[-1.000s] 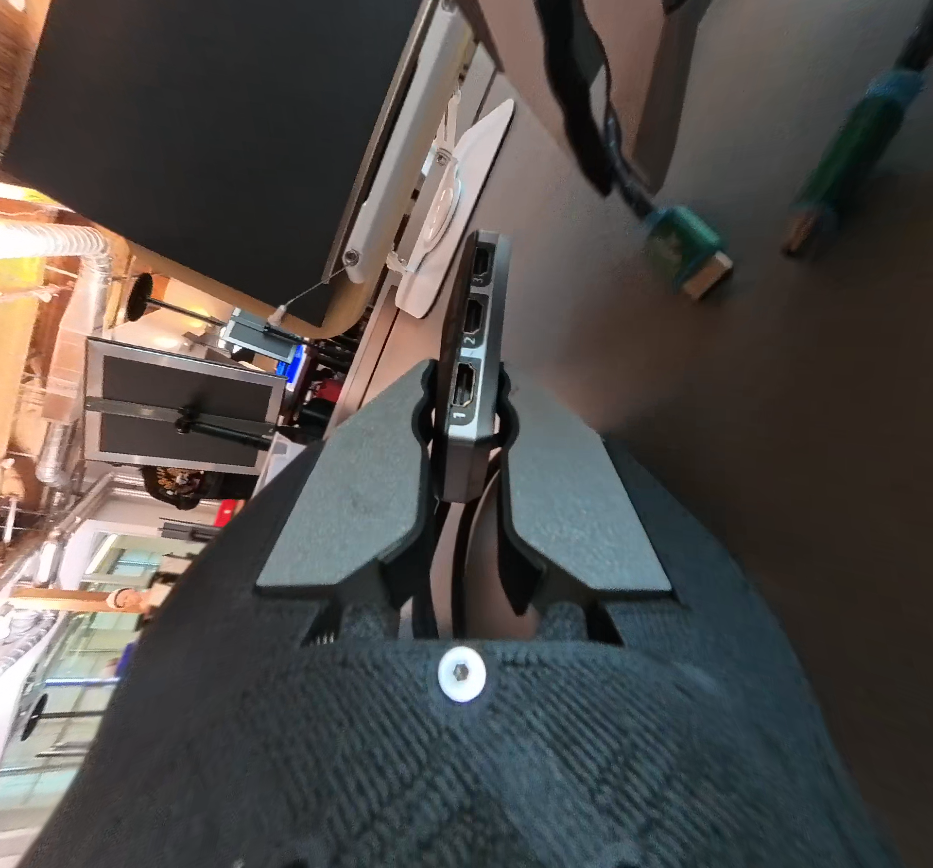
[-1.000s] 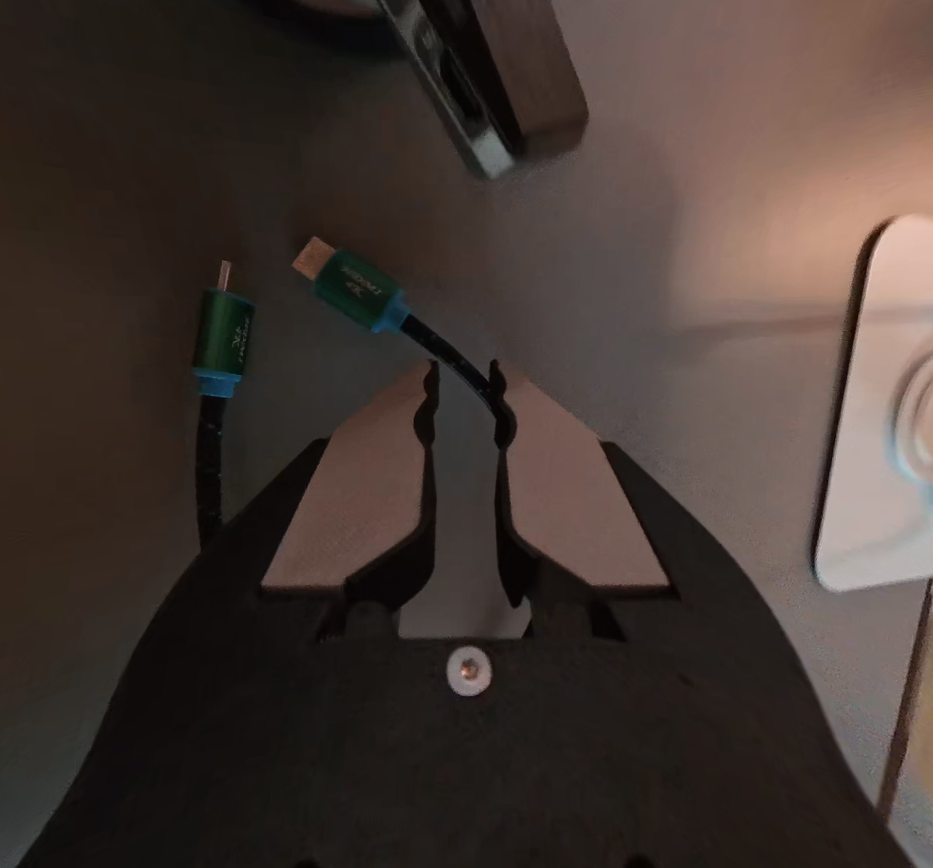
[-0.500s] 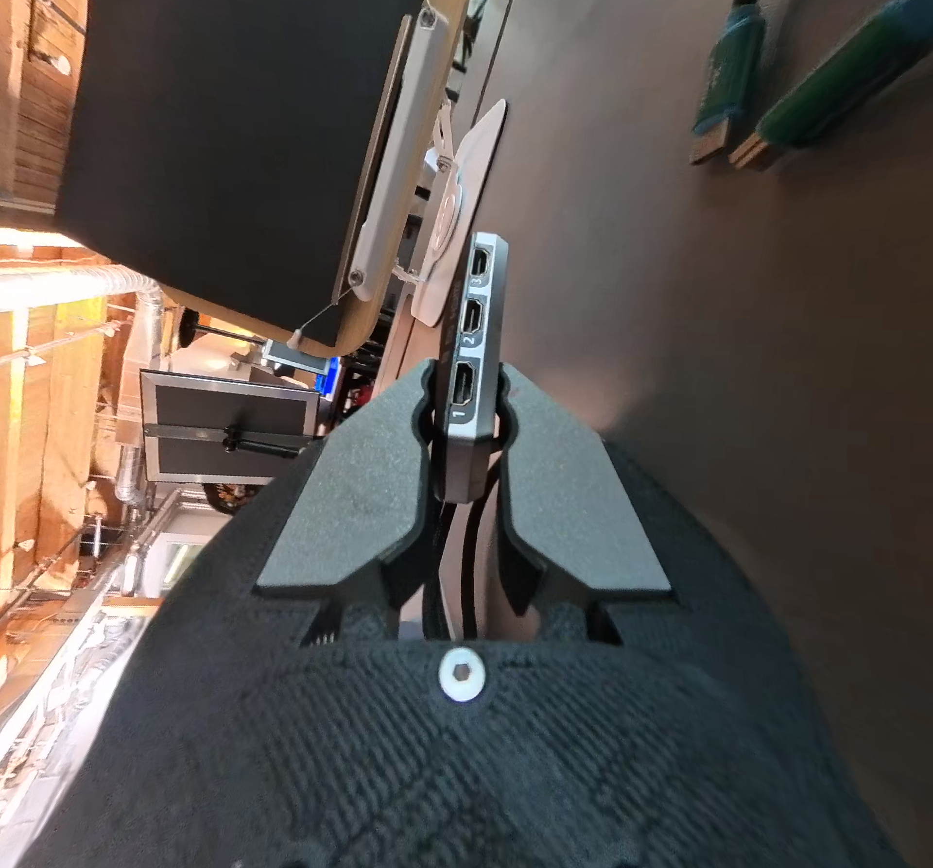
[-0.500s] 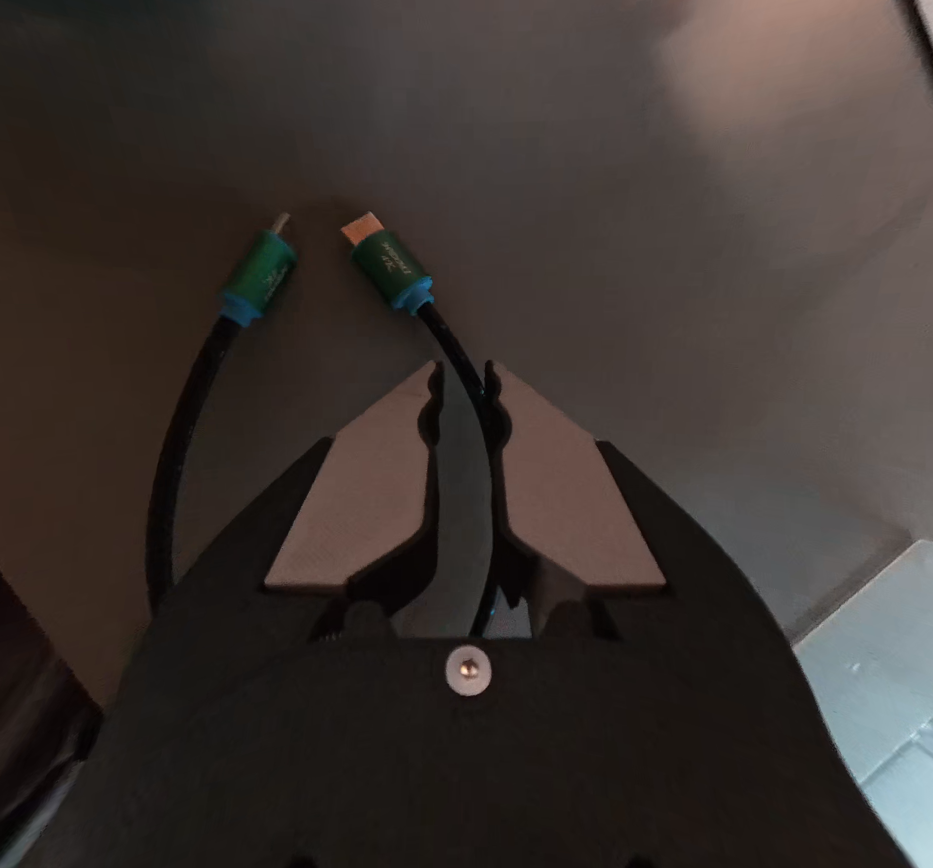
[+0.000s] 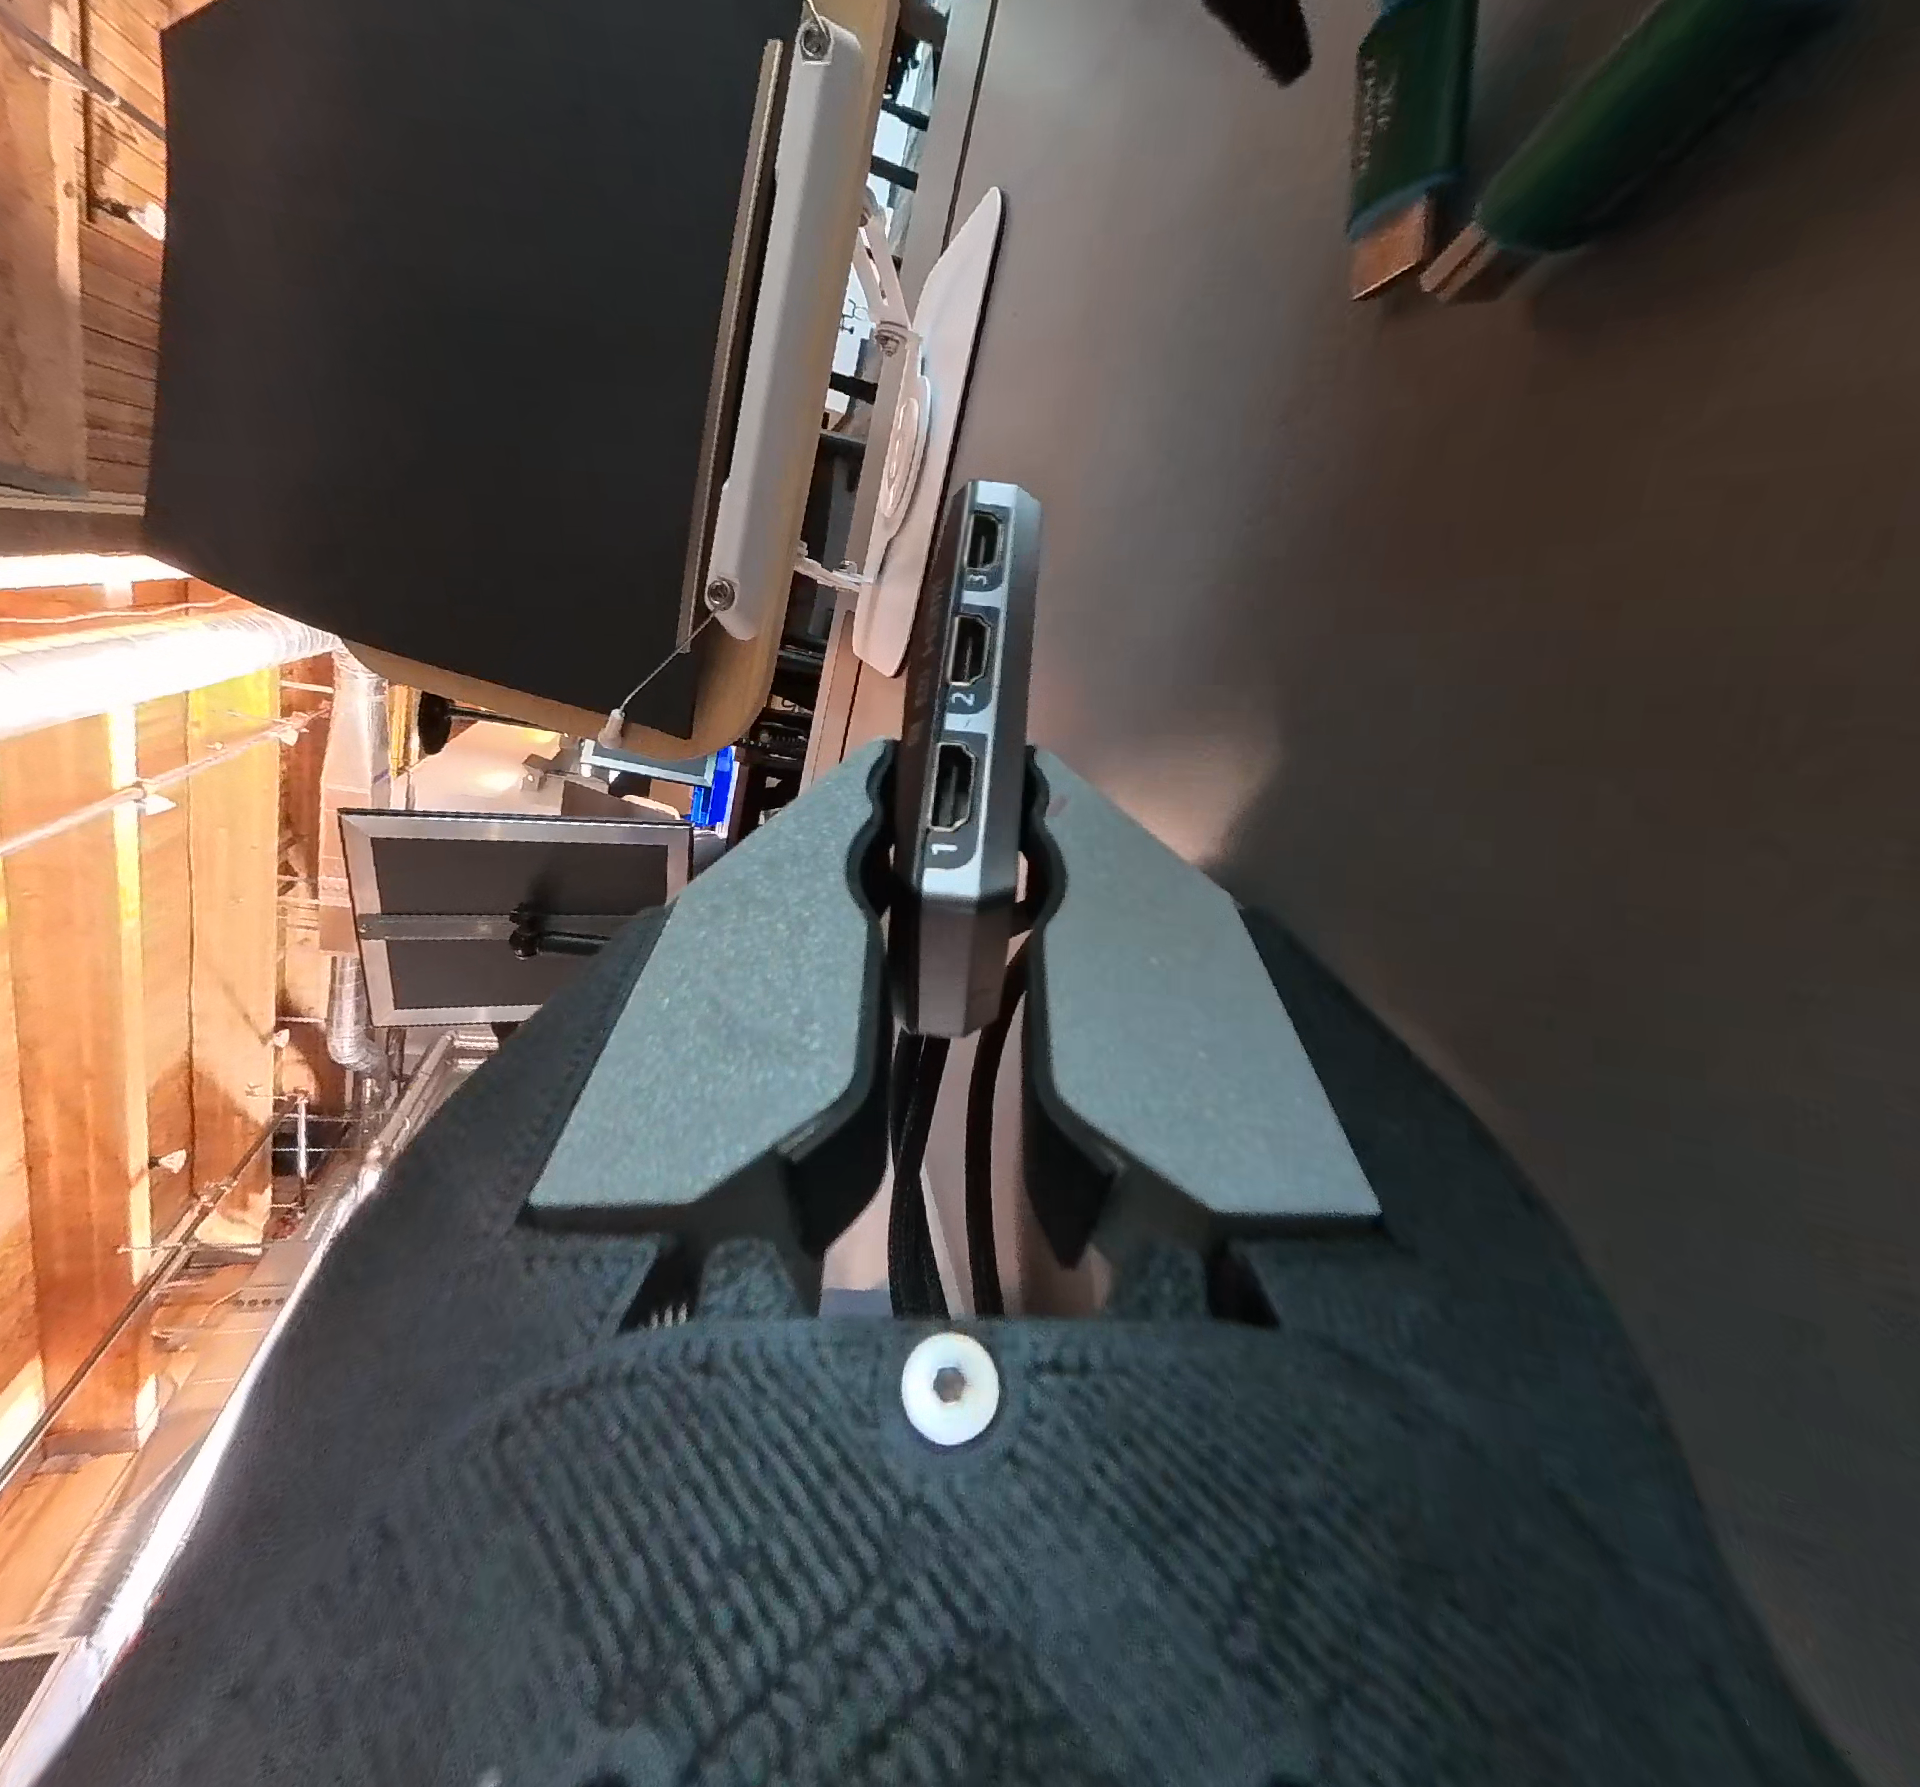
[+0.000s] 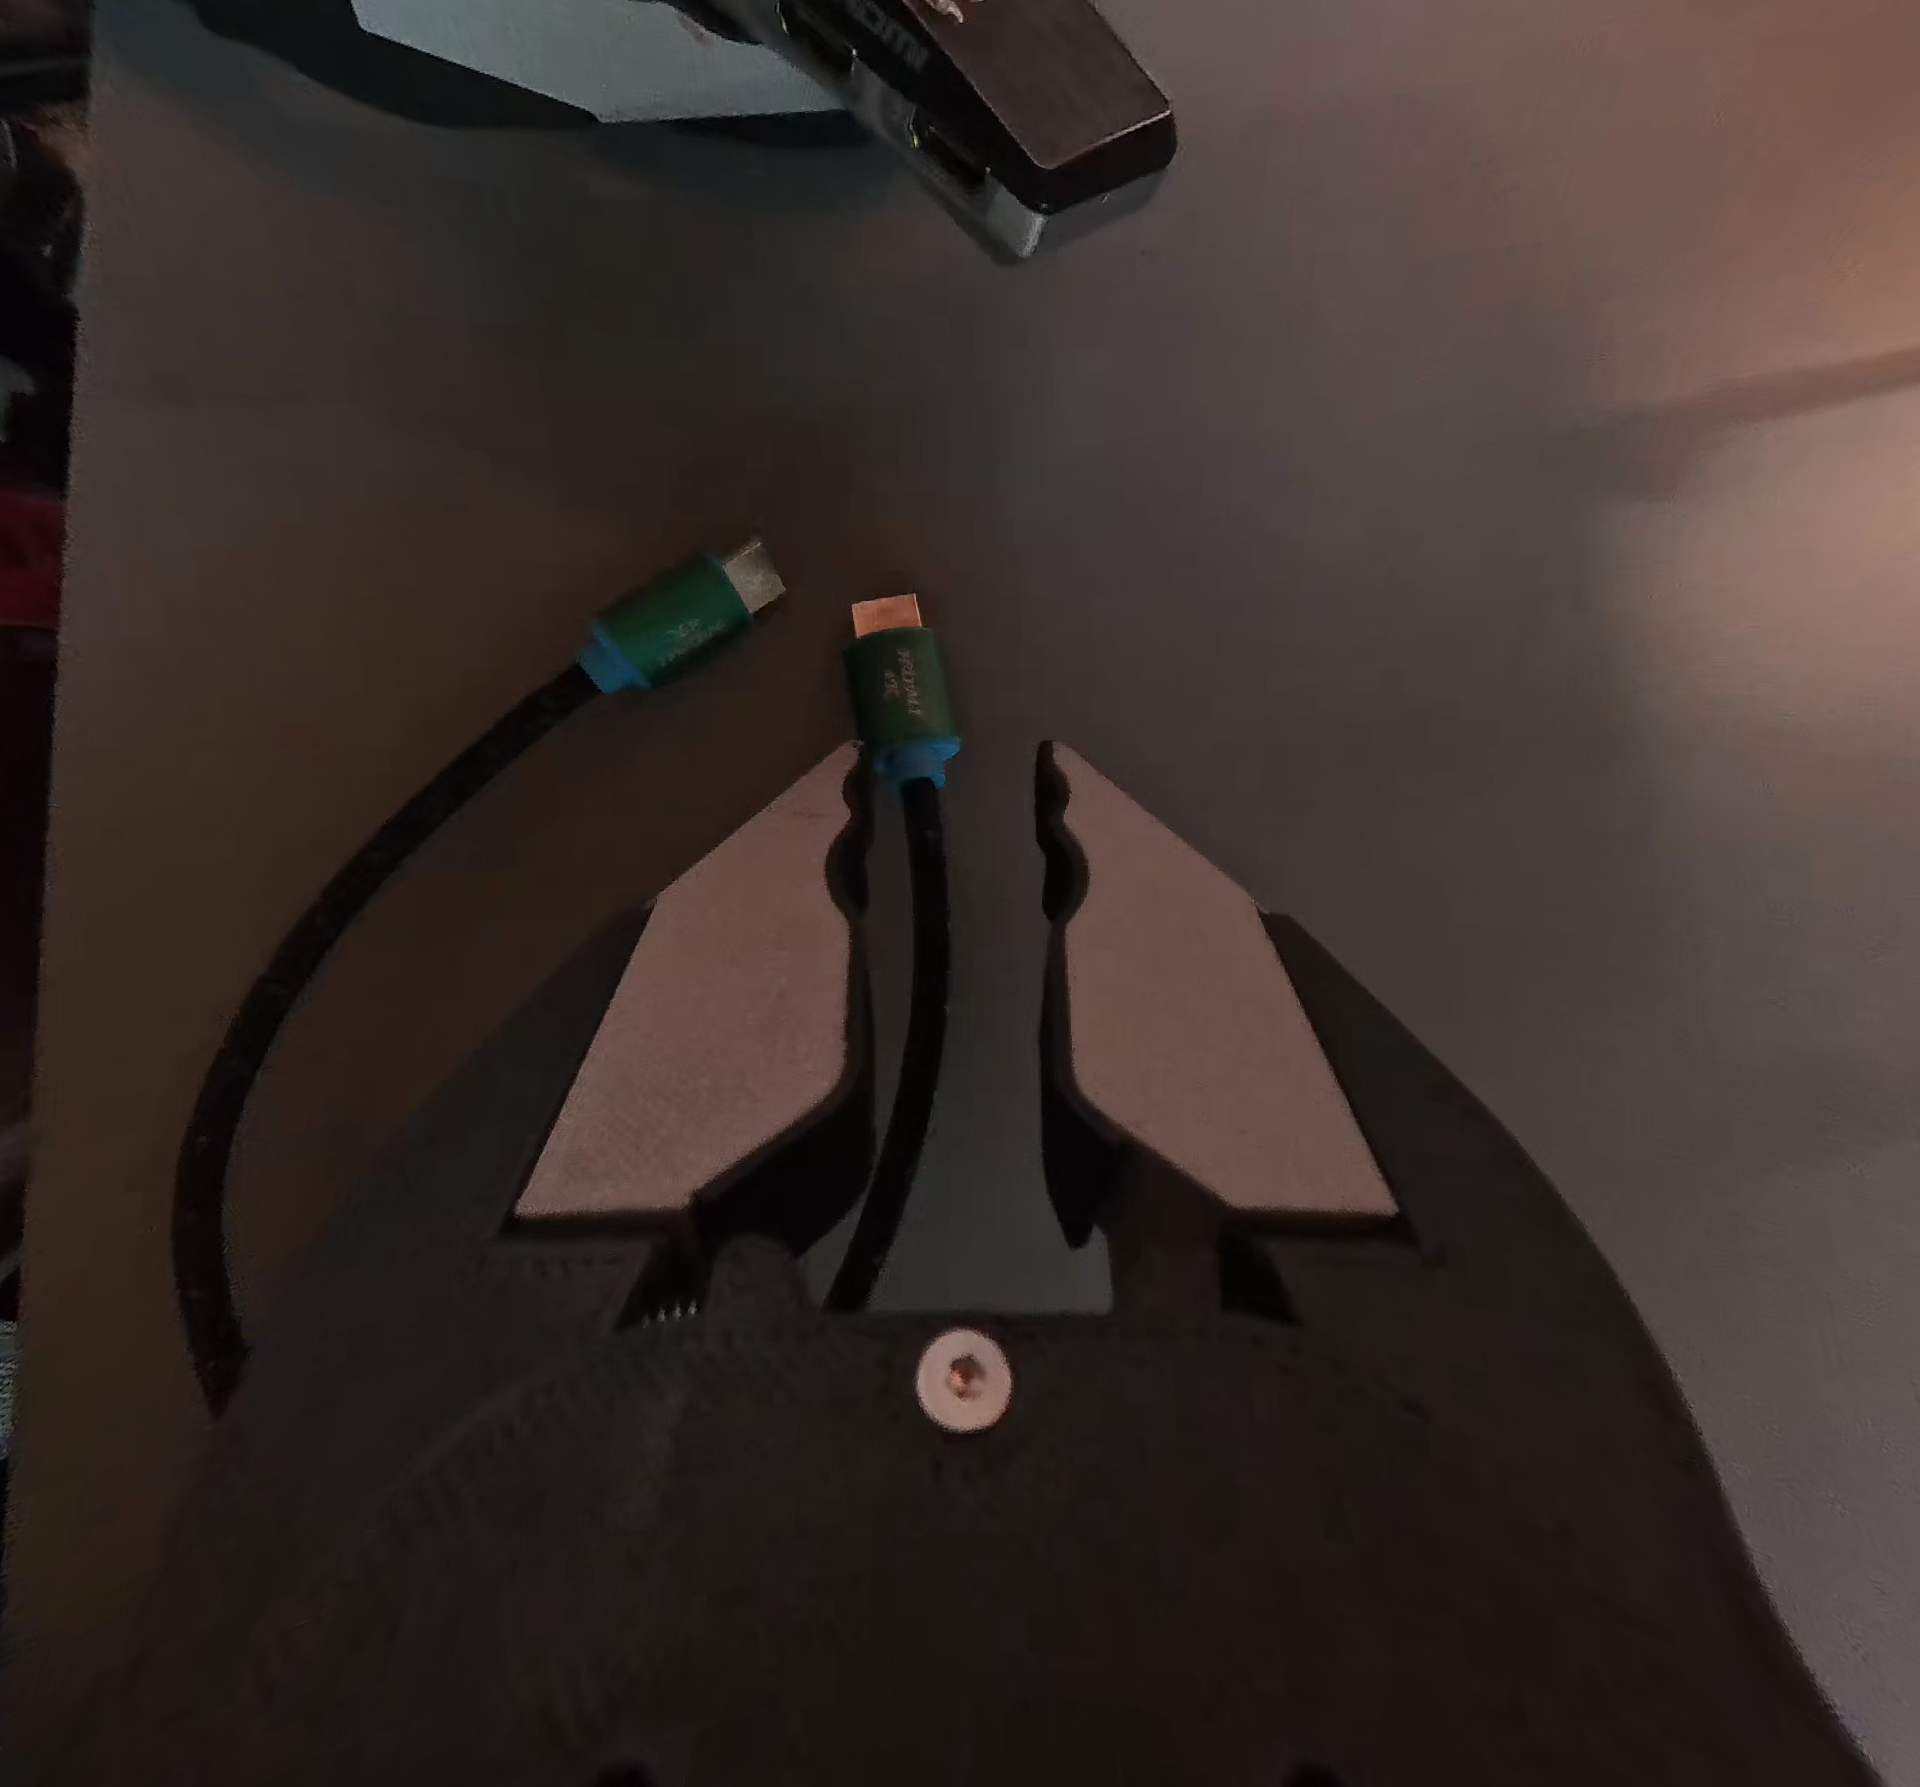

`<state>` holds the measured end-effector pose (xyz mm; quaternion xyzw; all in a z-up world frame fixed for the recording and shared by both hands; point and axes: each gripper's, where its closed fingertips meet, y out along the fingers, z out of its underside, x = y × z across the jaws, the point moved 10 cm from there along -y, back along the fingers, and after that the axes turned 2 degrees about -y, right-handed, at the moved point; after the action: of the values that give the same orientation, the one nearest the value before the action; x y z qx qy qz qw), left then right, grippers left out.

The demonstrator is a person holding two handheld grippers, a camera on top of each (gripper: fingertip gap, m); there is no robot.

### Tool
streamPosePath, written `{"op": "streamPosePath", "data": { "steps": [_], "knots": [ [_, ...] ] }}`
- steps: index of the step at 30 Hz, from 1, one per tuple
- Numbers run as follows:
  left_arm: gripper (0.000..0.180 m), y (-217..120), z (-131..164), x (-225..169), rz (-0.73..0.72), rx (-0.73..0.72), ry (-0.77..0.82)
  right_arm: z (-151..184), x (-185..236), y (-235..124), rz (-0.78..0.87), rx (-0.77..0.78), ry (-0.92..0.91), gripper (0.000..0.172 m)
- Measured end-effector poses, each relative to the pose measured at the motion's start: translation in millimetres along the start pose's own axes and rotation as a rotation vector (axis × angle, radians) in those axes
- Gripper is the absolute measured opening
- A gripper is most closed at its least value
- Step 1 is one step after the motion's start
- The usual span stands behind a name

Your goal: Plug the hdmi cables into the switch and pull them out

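Between parted right gripper [image 6: 948, 771] fingers, ungripped: stiff braided HDMI cable [image 6: 914, 958]; best gripped at rigid green plug [image 6: 900, 690]. Left gripper [image 5: 956, 802] clamped on hard, slim switch [image 5: 961, 750].

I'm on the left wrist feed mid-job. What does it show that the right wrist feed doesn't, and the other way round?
Only the left wrist view: the switch's port face head-on, three ports in a row, all empty, and the left gripper's fingers pressed on its two sides; behind it a black panel and a white pad.

Only the right wrist view: the right gripper open, one black cable running between its fingers untouched on the right side, the other cable curving off to the left.

Both: the switch, the two green plugs lying unplugged on the dark table.
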<state>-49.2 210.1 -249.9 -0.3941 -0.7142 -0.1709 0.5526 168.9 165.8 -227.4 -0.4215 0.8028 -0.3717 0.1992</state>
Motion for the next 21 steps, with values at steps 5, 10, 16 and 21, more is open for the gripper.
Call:
{"op": "streamPosePath", "data": {
  "steps": [5, 10, 16, 21],
  "knots": [
    [0.019, -0.6, -1.3, -1.2, 0.002, -0.004, 0.008, 2.6, 4.8, 4.7, -0.034, -0.024, -0.018, 0.014],
    [0.019, -0.8, -2.1, -2.8, -0.002, 0.002, 0.034, 8.2, 13.0, 11.2, 0.001, -0.026, -0.04, 0.013],
    [0.019, -1.0, -3.3, -4.3, 0.001, 0.003, 0.04, 9.5, 17.6, 10.3, 0.044, -0.041, -0.06, 0.009],
    [0.019, -1.1, -3.6, -5.0, 0.0, 0.004, 0.054, 7.4, 19.9, 7.6, 0.025, -0.082, -0.056, 0.008]
  ]
}}
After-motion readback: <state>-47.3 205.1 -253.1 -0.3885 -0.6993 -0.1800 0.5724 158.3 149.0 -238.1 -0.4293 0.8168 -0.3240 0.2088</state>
